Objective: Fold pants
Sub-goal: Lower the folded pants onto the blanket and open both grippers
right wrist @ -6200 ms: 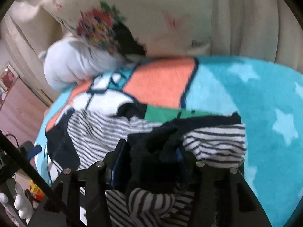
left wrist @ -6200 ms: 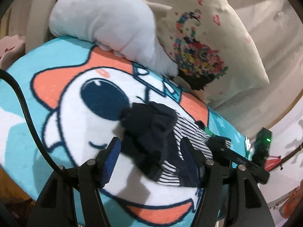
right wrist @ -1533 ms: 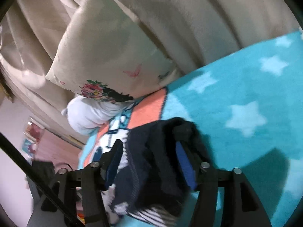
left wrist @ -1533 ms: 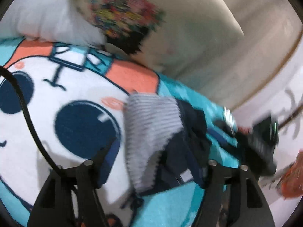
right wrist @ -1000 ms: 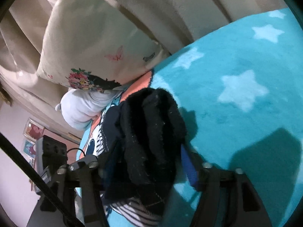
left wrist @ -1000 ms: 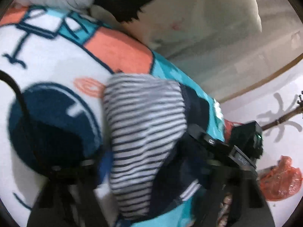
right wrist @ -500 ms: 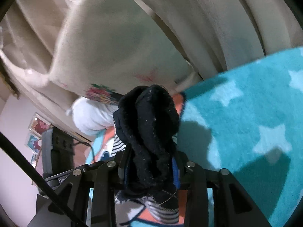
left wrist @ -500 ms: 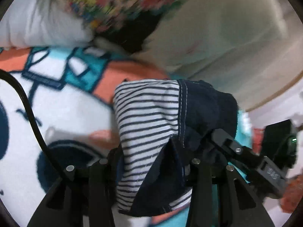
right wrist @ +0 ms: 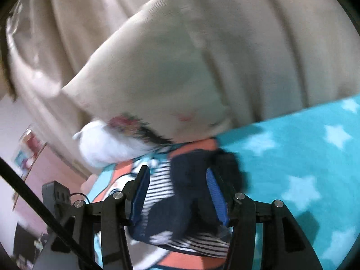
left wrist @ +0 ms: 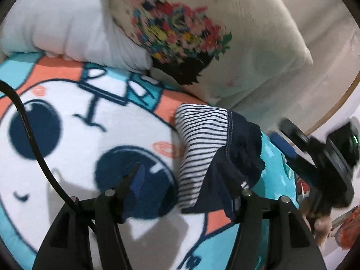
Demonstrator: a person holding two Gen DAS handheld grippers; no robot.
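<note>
My left gripper (left wrist: 182, 184), lower centre of frame, stands wide, its right finger touching the pants (left wrist: 216, 153); pants bunched at centre on the blanket (left wrist: 67, 117); my right gripper (right wrist: 177, 191) wide, pants (right wrist: 186, 184) between its fingers; pillow (left wrist: 247, 40) upper right.
</note>
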